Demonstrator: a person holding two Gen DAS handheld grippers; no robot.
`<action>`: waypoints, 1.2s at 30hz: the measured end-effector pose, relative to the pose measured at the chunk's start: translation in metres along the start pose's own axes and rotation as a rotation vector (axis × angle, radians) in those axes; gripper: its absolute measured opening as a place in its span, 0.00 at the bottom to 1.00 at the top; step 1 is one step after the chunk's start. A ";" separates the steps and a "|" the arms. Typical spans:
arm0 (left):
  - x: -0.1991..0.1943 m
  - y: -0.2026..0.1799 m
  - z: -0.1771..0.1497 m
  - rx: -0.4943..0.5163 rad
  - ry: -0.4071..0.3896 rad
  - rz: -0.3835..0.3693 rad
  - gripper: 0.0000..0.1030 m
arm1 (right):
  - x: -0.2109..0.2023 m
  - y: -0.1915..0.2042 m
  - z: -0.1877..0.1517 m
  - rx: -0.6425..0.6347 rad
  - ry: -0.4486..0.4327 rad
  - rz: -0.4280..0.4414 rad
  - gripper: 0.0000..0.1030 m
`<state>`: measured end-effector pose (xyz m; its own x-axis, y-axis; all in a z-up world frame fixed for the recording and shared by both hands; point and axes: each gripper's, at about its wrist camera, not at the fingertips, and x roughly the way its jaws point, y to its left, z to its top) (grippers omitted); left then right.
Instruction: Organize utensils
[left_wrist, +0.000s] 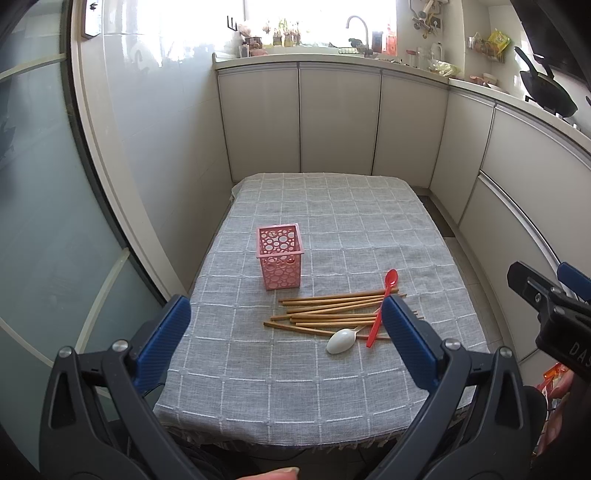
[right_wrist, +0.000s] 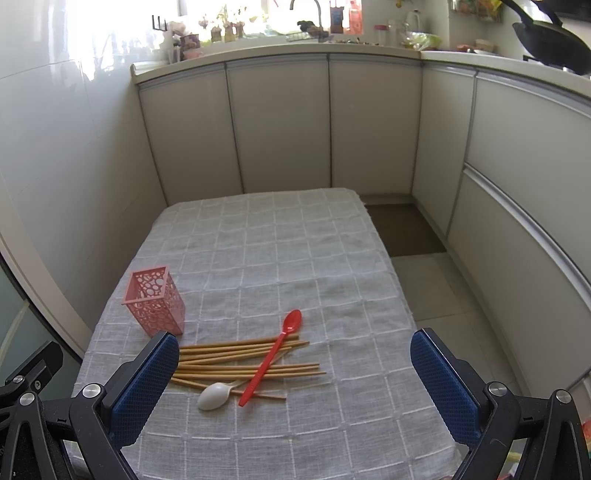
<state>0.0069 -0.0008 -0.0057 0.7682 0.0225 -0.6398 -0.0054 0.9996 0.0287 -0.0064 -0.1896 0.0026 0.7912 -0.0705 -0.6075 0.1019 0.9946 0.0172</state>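
With both grippers, left (left_wrist: 286, 334) and right (right_wrist: 295, 373), spread and empty, we see the chopsticks (right_wrist: 247, 363) lying left-to-right, nearer our right.

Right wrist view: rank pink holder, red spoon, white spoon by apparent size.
1. pink holder, clearly bulkiest
2. red spoon, longest but thin
3. white spoon; its handle is partly hidden under the red spoon, so its length is unsure

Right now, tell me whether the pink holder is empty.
Empty: nothing stands in the pink holder; chopsticks and both spoons lie on the cloth.
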 end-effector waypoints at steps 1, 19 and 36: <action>0.000 0.001 0.000 0.000 0.000 0.001 0.99 | 0.000 0.000 0.000 -0.001 0.000 -0.001 1.00; 0.000 -0.003 -0.001 0.001 -0.002 0.005 0.99 | 0.001 0.000 -0.001 0.001 0.001 -0.001 1.00; 0.002 -0.003 -0.001 0.002 0.002 0.010 0.99 | 0.004 0.000 -0.002 0.008 0.009 -0.006 1.00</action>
<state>0.0080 -0.0034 -0.0076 0.7667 0.0324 -0.6412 -0.0114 0.9993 0.0369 -0.0045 -0.1899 -0.0016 0.7850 -0.0759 -0.6148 0.1117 0.9935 0.0199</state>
